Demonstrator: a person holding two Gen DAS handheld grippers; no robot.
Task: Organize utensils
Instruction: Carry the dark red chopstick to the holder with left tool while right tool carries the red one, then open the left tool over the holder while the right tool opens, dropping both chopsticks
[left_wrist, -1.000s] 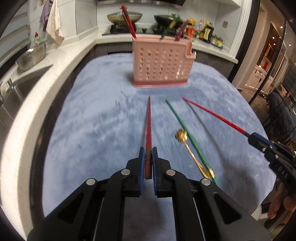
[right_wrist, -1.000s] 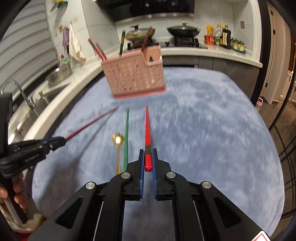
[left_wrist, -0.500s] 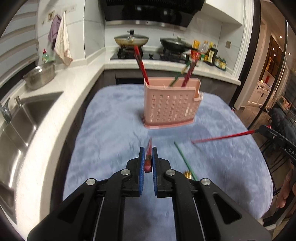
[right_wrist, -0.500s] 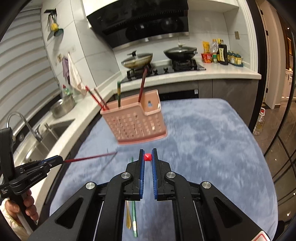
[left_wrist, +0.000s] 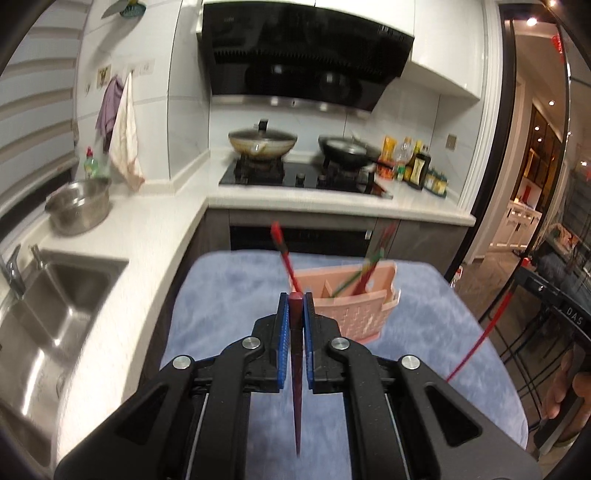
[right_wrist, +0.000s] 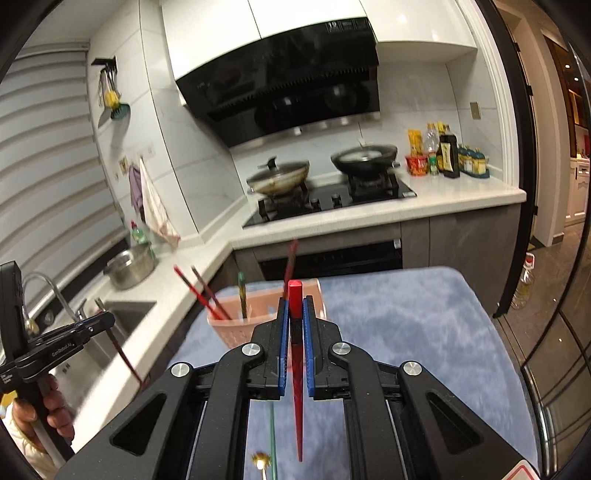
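My left gripper (left_wrist: 295, 301) is shut on a dark red chopstick (left_wrist: 296, 376) that hangs tip-down above the blue mat (left_wrist: 229, 295). My right gripper (right_wrist: 295, 304) is shut on a bright red chopstick (right_wrist: 297, 398), also tip-down. The pink utensil basket (left_wrist: 365, 306) stands ahead on the mat and holds several chopsticks; it also shows in the right wrist view (right_wrist: 255, 317). A green chopstick (right_wrist: 272, 439) and a gold spoon (right_wrist: 260, 461) lie on the mat below my right gripper. The other gripper appears at each view's edge, holding its chopstick (left_wrist: 487, 328) (right_wrist: 123, 354).
A white counter (left_wrist: 147, 236) with a steel sink (left_wrist: 48, 314) and a metal pot (left_wrist: 79, 206) runs along the left. The stove with two woks (left_wrist: 262, 142) and bottles (left_wrist: 417, 166) is behind the basket. A doorway opens at the right.
Both grippers have lifted their chopsticks off the mat and tilted up, so the chopsticks now hang tip-down. Both views now look at the stove and hood, with the basket lower in frame.
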